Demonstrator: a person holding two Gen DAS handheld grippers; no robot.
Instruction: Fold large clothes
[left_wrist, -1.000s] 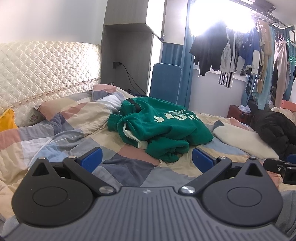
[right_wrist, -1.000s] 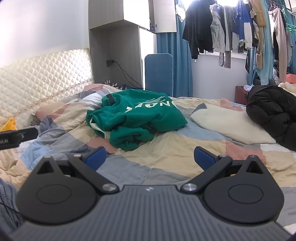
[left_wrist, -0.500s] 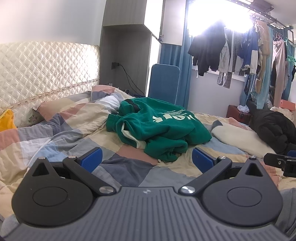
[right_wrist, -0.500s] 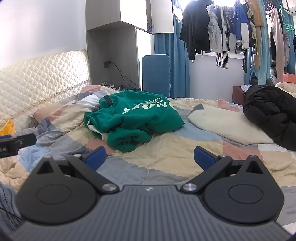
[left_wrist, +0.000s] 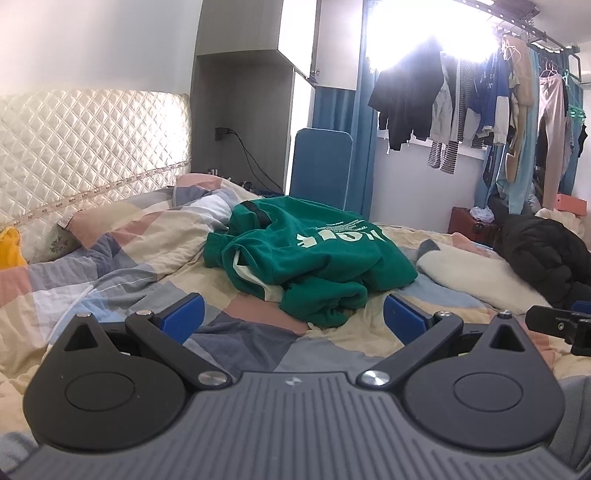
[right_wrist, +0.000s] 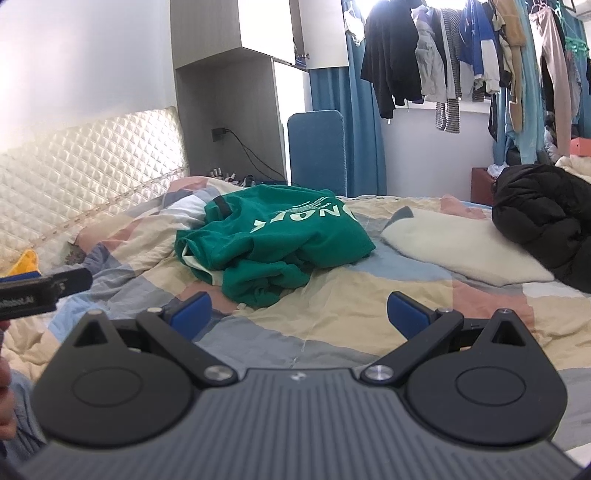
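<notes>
Left gripper (left_wrist: 291, 319): jaws spread wide, holding nothing — readied, by my reading, for a first grasp.
Right gripper (right_wrist: 298, 314): likewise wide and empty, level above the patchwork quilt (right_wrist: 354, 295).
Green sweatshirt (left_wrist: 314, 254): crumpled in a heap on the quilt, ahead of both pairs of jaws and apart from them — its nearest fold lies between the left fingertips in view, left of centre for the right.
Cream pillow (right_wrist: 458, 247): beyond, to the right.
Black jacket (right_wrist: 546, 218): farther right, clear of the work.
</notes>
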